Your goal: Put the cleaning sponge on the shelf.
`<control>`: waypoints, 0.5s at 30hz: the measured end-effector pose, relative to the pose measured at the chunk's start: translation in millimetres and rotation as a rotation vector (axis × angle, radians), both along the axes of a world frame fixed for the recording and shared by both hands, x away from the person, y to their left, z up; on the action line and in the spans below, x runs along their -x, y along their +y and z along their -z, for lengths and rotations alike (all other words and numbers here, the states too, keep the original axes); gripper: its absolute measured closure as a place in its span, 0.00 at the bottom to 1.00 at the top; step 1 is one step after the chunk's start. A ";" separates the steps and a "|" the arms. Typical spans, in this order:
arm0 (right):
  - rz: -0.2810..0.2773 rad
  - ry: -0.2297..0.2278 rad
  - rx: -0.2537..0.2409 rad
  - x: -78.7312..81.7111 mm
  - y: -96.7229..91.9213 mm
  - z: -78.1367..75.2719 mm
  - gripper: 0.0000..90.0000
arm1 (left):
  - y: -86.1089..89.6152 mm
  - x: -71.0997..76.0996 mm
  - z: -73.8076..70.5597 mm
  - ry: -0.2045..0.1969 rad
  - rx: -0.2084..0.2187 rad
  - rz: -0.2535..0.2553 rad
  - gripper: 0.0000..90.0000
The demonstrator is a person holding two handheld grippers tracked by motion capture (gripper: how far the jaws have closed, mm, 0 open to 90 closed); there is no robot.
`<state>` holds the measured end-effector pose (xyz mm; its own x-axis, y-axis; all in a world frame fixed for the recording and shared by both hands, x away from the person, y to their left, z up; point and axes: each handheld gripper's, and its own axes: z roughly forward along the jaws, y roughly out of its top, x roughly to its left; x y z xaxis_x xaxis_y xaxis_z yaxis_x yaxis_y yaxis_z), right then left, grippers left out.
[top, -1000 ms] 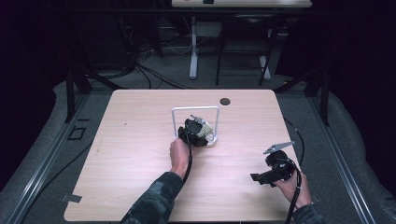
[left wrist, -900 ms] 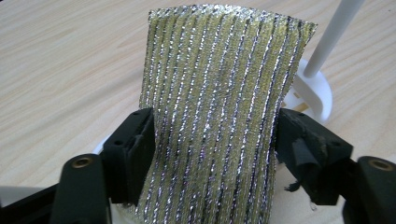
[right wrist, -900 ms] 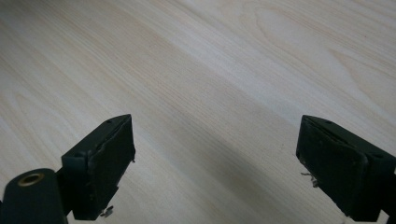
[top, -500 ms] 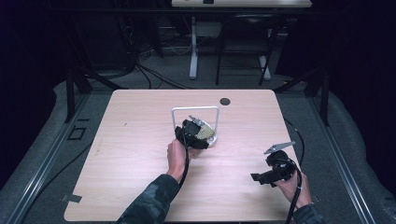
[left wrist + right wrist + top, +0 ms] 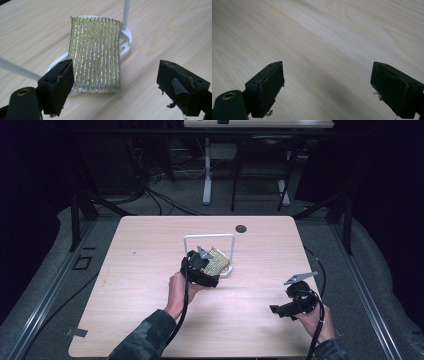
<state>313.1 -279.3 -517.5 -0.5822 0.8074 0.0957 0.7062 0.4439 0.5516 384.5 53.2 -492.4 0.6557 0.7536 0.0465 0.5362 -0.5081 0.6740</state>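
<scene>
Now the left gripper (image 5: 113,82) has just been opening – nothing between its jaws – and backs off the gold woven cloth (image 5: 96,53), seemingly released on the white stand (image 5: 126,37); the right gripper (image 5: 327,87) gapes empty.

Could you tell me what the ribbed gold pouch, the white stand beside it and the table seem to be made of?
The gold pouch looks like woven metallic fabric: glinting silver and gold threads in parallel ribs, and it sags slightly. The white stand seems moulded plastic or coated metal, smooth and faintly glossy; which one is hard to tell. The table appears to be pale matte wood or wood-look laminate, with visible grain.
</scene>
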 end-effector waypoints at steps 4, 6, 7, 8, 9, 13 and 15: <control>0.008 -0.001 -0.007 1.1 -1.0 -1.4 0.13 | 11.7 4.4 -2.7 0.019 0.006 0.011 0.14; 0.015 -0.006 -0.008 1.3 -1.2 -2.6 0.13 | 20.1 7.4 -5.3 0.020 0.003 0.014 0.12; 0.020 -0.009 -0.004 1.5 -1.4 -3.1 0.13 | 24.5 9.2 -6.6 0.017 0.002 0.012 0.12; 0.028 -0.019 -0.007 1.7 -2.1 -3.3 0.12 | 33.7 13.1 -8.8 0.009 -0.004 0.007 0.10; 0.028 -0.019 -0.007 1.7 -2.1 -3.3 0.12 | 33.7 13.1 -8.8 0.009 -0.004 0.007 0.09; 0.042 -0.024 0.007 1.7 -4.9 -4.6 0.12 | 51.0 19.3 -11.0 0.005 -0.009 -0.001 0.00; 0.047 -0.031 0.010 2.5 -5.9 -6.1 0.12 | 63.6 23.9 -14.2 0.000 -0.004 -0.011 0.00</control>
